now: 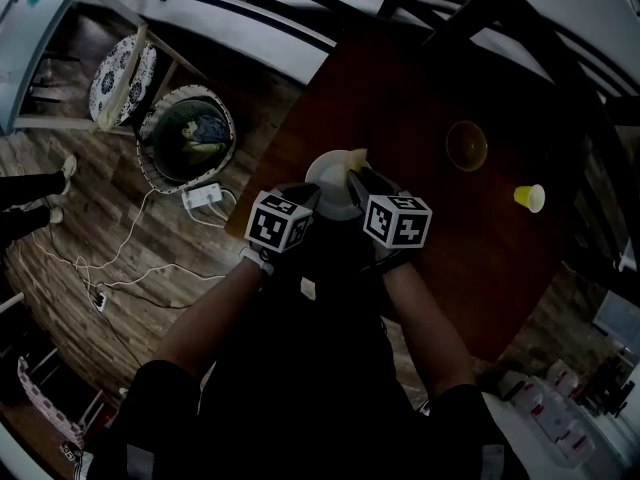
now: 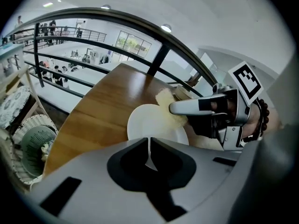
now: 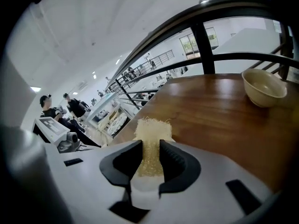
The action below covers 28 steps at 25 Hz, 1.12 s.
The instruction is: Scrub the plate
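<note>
A white plate (image 1: pixel 333 181) lies near the left edge of the dark wooden table (image 1: pixel 430 268). My left gripper (image 1: pixel 308 199) is shut on the plate's near rim; in the left gripper view the thin white rim (image 2: pixel 149 149) runs between the closed jaws of the left gripper (image 2: pixel 149 146). My right gripper (image 1: pixel 358 180) is shut on a pale yellow scrub sponge (image 1: pixel 356 156). The sponge (image 3: pixel 150 133) sticks out past the jaws of the right gripper (image 3: pixel 151 146). It presses on the plate's (image 2: pixel 148 122) far right part, where the sponge (image 2: pixel 167 104) shows under the right gripper's finger (image 2: pixel 191 106).
A tan bowl (image 1: pixel 466 145) and a small yellow cup (image 1: pixel 530 197) stand further right on the table; the bowl (image 3: pixel 264 87) also shows in the right gripper view. A wicker basket (image 1: pixel 187 135), a power strip (image 1: pixel 203 197) and cables lie on the floor left. A dark railing (image 2: pixel 154 31) runs behind.
</note>
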### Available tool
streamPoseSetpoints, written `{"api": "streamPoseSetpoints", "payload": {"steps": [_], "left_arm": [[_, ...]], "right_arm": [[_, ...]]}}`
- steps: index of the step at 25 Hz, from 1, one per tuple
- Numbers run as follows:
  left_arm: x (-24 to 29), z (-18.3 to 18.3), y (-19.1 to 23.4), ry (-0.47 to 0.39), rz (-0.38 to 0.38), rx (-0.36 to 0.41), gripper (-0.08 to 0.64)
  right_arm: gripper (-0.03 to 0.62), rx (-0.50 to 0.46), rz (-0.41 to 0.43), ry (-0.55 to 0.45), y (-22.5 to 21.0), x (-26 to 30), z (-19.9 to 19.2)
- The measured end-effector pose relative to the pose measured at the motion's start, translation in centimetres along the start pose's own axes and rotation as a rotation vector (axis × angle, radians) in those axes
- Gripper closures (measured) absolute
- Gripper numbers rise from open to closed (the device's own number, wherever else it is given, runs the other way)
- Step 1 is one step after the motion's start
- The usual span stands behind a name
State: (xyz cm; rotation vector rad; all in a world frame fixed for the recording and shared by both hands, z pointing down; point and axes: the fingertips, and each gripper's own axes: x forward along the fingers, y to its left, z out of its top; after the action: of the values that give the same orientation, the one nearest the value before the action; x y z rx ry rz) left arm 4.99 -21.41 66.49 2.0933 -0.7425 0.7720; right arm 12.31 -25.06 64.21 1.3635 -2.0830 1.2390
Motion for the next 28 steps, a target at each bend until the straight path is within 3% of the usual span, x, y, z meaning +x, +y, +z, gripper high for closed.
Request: {"api": "streamPoseSetpoints", "payload": {"steps": [7, 10, 14, 18, 24, 28], "left_arm": [[0.2, 0.0, 0.1, -0.015, 0.025, -0.001, 0.534], [-1.1, 1.2, -0.1, -0.083, 0.043, -0.028, 0.533], [-3.2, 1.2, 0.5, -0.141, 0.061, -0.105, 0.532], [-3.9, -0.6, 0.9, -0.133, 0.065, -0.171, 0.532], [-4.6, -2.0, 1.8, -0.139, 0.073, -0.190, 0.534], [-4.6, -2.9, 2.0, -0.138, 0.079, -0.206, 0.533]], "right_arm": [[0.466, 0.028, -0.067, -0.049, -3.2, -2.9, 0.5], [0.466, 0.019, -0.074, -0.070, -3.0, -3.7, 1.0], [0.466, -0.009, -0.024, -0.059, -0.4, -3.1, 0.6], [0.466, -0.062, 0.055, 0.004, 3.6, -1.1, -1.1], [0.465, -0.182, 0.136, 0.094, 8.8, 2.3, -2.8], [0.466, -0.165, 0.157, 0.136, 9.4, 3.3, -4.1]]}}
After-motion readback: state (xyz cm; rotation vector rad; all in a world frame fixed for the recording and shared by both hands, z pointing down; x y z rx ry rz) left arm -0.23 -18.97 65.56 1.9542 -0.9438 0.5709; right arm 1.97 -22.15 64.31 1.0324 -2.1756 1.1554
